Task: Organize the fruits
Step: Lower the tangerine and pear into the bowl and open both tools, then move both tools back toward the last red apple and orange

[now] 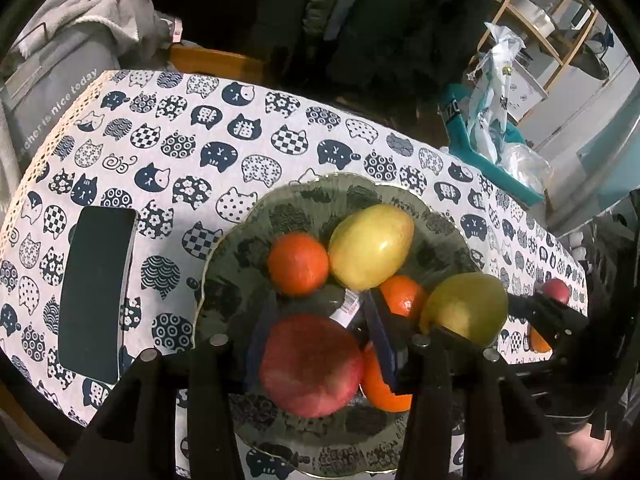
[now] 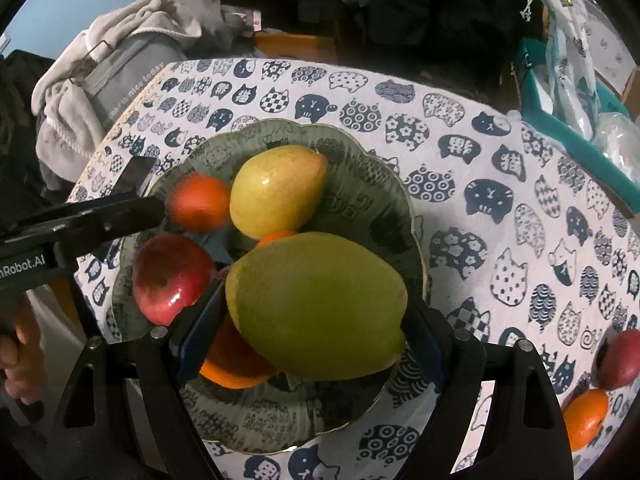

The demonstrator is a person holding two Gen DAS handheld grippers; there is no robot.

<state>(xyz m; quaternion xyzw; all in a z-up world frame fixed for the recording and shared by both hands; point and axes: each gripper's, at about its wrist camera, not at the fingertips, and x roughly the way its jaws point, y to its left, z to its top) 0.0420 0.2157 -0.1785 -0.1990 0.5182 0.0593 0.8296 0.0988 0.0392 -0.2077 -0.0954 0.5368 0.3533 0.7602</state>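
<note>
A counter [image 1: 248, 128] draped in a white cloth printed with navy cat faces was seen from both wrist cameras, and on it a scalloped, translucent grey-green glass plate [image 2: 372, 200] was set. A dark phone [image 1: 98, 292] was laid flat on the cloth to the left of the plate, apart from it. On the plate a large green mango [image 2: 316, 304] was gripped at its two sides by the blue pads of the right gripper [image 2: 316, 332], its underside above an orange [image 2: 228, 364] partly hidden beneath it. A second, yellower mango [image 2: 276, 190] was lying toward the far side of the plate, with a red-orange fruit [image 2: 198, 202] touching its left flank. A red apple [image 1: 310, 364] was found between the pads of the left gripper [image 1: 316, 344]; in the left wrist view the right pad was angled just off the apple's skin and the left pad sat close against it, so the jaws were slightly apart rather than pressed home. A small orange [image 1: 402, 294] was wedged among the fruit in the middle of the plate, and a labelled wrapper [image 1: 348, 306] was lying beside it. Off the plate, at the counter's right end, a small red fruit [image 2: 618, 358] and another orange [image 2: 586, 418] were resting on the cloth just beside each other. A hand [image 2: 18, 360] was visible at the left edge of the right wrist view.
</note>
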